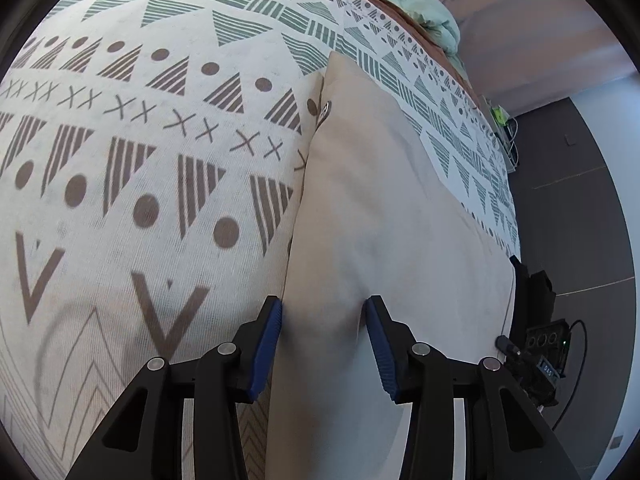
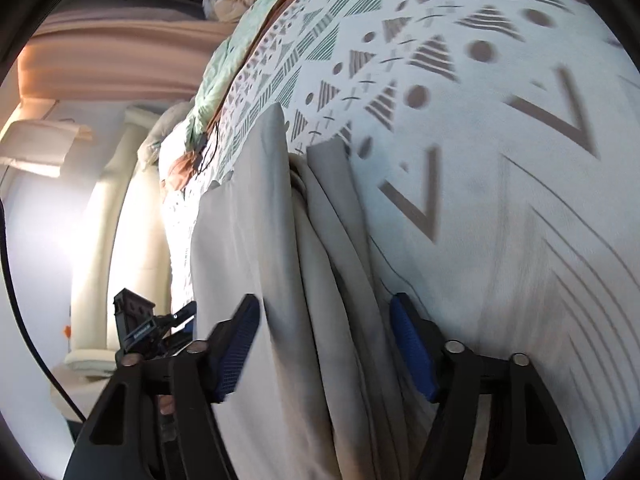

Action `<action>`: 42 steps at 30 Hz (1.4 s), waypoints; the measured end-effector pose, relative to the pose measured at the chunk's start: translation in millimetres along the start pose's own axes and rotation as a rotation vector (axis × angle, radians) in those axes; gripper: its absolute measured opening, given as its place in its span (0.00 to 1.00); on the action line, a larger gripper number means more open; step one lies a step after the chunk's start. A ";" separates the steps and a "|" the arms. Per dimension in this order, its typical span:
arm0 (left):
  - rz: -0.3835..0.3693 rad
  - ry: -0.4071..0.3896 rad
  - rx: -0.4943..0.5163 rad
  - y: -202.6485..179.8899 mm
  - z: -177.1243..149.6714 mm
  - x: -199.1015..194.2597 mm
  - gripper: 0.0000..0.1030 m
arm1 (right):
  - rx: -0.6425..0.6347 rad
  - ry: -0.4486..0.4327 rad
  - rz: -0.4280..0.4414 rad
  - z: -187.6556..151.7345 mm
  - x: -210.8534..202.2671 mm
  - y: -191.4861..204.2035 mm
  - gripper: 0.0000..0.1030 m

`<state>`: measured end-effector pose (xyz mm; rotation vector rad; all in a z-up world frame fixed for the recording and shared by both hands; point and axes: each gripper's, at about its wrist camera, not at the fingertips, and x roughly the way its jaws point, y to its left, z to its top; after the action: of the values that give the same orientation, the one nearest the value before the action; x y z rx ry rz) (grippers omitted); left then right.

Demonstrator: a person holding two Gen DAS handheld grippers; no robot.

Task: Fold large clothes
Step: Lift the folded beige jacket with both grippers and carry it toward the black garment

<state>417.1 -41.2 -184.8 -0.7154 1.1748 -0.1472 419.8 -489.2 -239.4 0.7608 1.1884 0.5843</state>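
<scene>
A large beige garment (image 1: 384, 216) lies on a patterned bedspread (image 1: 132, 128), with a metal snap near its far edge. My left gripper (image 1: 323, 312) is open, its blue pads either side of the garment's near edge, resting on the cloth. In the right wrist view the same garment (image 2: 256, 248) shows as grey-beige layers with folds. My right gripper (image 2: 324, 320) is open and straddles these layers, one pad (image 2: 240, 340) on the flat panel, the other (image 2: 412, 348) by the bedspread.
The bedspread (image 2: 500, 160) has triangles, dots and crosses. A mint quilt (image 1: 416, 4) lies at the bed's far side. The other gripper's body (image 1: 536, 344) sits at the bed edge beside dark floor. Cream cushions (image 2: 120, 220) stand beyond the bed.
</scene>
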 end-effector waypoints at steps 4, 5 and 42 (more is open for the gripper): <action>0.008 -0.003 0.004 -2.2 13.2 5.9 0.44 | -0.016 0.050 0.007 19.9 18.9 4.8 0.54; 0.010 -0.004 0.006 -3.2 16.5 7.5 0.44 | -0.023 0.060 0.003 24.2 21.2 6.7 0.54; -0.039 -0.251 0.172 -108.1 -18.4 -106.8 0.14 | -0.196 -0.165 -0.009 -29.2 -69.6 137.3 0.15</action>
<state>385.1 -83.5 -41.2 -0.5864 0.8969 -0.1831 370.6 -449.8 -96.0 0.6236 0.9663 0.6086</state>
